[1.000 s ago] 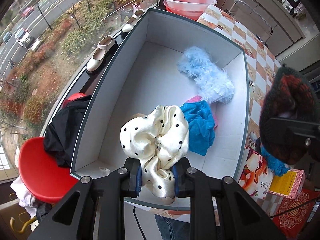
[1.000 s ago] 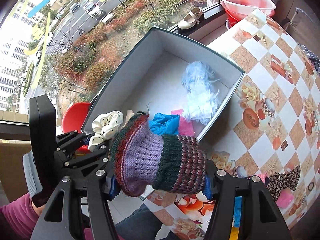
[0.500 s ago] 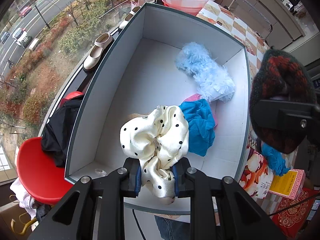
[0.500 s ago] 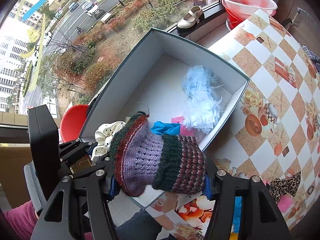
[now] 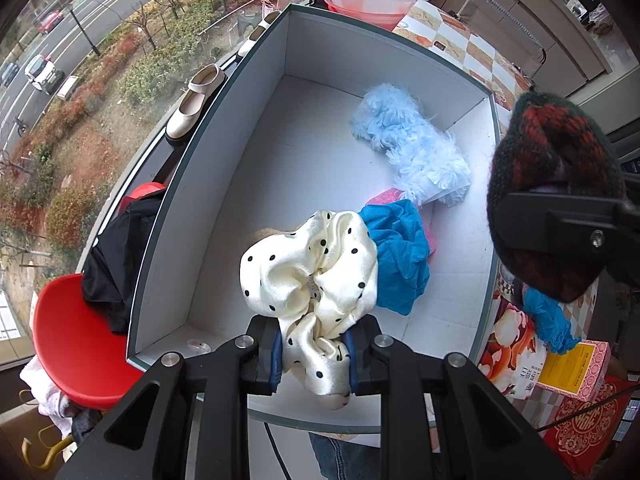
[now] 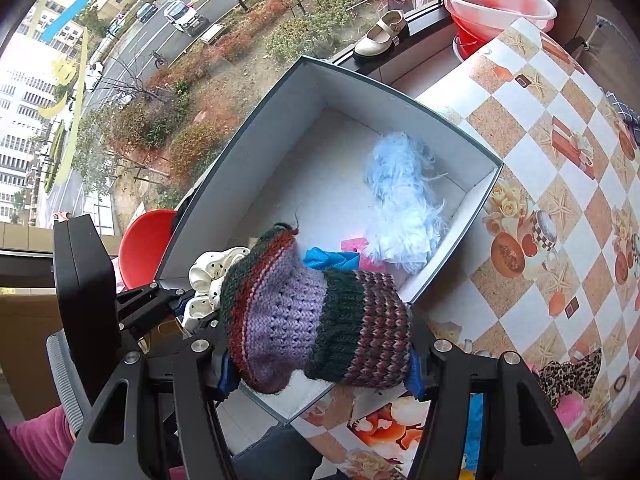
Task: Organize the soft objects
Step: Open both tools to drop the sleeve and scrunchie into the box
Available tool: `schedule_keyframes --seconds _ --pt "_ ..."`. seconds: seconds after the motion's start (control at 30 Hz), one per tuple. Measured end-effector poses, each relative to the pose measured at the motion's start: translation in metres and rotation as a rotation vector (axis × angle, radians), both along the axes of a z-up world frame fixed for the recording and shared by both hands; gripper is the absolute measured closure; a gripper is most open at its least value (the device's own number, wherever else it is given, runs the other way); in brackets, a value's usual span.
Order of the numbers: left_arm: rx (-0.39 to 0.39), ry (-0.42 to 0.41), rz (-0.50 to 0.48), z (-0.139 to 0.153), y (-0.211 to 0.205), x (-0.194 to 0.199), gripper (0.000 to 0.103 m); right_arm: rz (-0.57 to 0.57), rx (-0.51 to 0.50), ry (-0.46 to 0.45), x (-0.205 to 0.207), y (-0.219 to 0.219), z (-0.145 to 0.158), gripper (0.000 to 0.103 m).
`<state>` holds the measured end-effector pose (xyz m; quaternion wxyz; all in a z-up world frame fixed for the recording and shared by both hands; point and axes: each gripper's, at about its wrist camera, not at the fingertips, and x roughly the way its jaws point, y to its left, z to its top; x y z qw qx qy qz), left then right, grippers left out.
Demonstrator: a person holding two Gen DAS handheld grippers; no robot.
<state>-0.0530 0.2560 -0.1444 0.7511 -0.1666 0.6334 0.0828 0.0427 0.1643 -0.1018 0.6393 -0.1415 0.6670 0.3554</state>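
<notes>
Writing: only the yellow-and-pink carton (image 5: 572,368) at the table edge carries print, dark characters on its yellow face, too small to read; a red cloth (image 5: 580,432) w/ a gold ornamental emblem lies just beside it. Vs. a second ago: both tongs sit a bit further in over the box (image 5: 224,168), so the box looms larger in both views and the knit piece now covers more of its right wall in the left wrist view; grips unchanged. Left gripper (image 5: 314,354) is clamped tight on the cream scrunchie (image 5: 316,268), satin w/ black polka dots, bunched and puffy, hanging above the box's near end, over the crumpled teal cloth (image 5: 400,248) on the box floor. A pink item (image 5: 386,198) pokes out under the teal one, and the fluffy pale-blue piece (image 5: 412,148) lies toward the far right corner. Right gripper (image 6: 318,370) is closed on the knitted sleeve (image 6: 320,320), a wide tube striped dark green, maroon, red and lilac, held crosswise between the pads, above the box's near corner, just beside the scrunchie. Outside the box on the checked tablecloth (image 6: 560,184): a leopard-print scrunchie (image 6: 568,372) at right. A cream shoe (image 6: 382,34) rests on the sill; pink basins (image 6: 496,4) stacked beyond.
</notes>
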Motion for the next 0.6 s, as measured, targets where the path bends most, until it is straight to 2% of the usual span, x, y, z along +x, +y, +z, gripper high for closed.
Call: schedule_keyframes --seconds 0.13,0.17,0.2,0.23,0.27,0.3,0.33,0.37,0.43,0.5,0.6 --pt "0.007 -0.002 0.003 0.0 0.0 0.0 0.076 0.0 0.002 -0.001 0.0 0.0 0.0 0.041" --pt "0.007 -0.001 0.004 0.0 0.0 0.001 0.069 0.0 0.002 -0.001 0.001 0.001 0.0 0.041" --pt "0.009 0.004 0.006 0.0 0.0 0.001 0.054 -0.001 0.004 -0.002 0.001 0.002 0.0 0.041" --pt "0.016 0.007 0.01 0.0 0.0 0.001 0.044 -0.004 0.006 -0.003 0.002 0.003 0.0 0.041" --pt "0.028 0.006 0.016 0.0 0.0 0.001 0.027 -0.007 0.009 -0.002 0.002 0.003 0.001 0.038" --pt "0.04 0.001 0.021 0.002 0.001 0.0 0.021 -0.013 0.013 0.003 0.004 0.004 0.0 0.037" --pt "0.046 -0.002 0.023 0.003 0.001 0.0 0.021 -0.022 0.017 0.011 0.005 0.004 0.0 0.031" --pt "0.045 0.002 0.022 0.003 0.001 0.0 0.021 -0.033 0.02 0.022 0.006 0.003 -0.001 0.015" --pt "0.024 0.037 0.026 -0.002 0.002 0.003 0.021 -0.068 0.025 0.034 0.01 0.0 -0.001 0.0" --pt "-0.019 0.065 0.039 -0.006 0.004 0.003 0.021 -0.103 0.019 0.049 0.014 -0.005 -0.003 0.0" --pt "-0.026 0.048 0.019 0.002 -0.002 0.002 0.021 -0.154 -0.001 0.097 0.018 -0.02 -0.005 0.0"
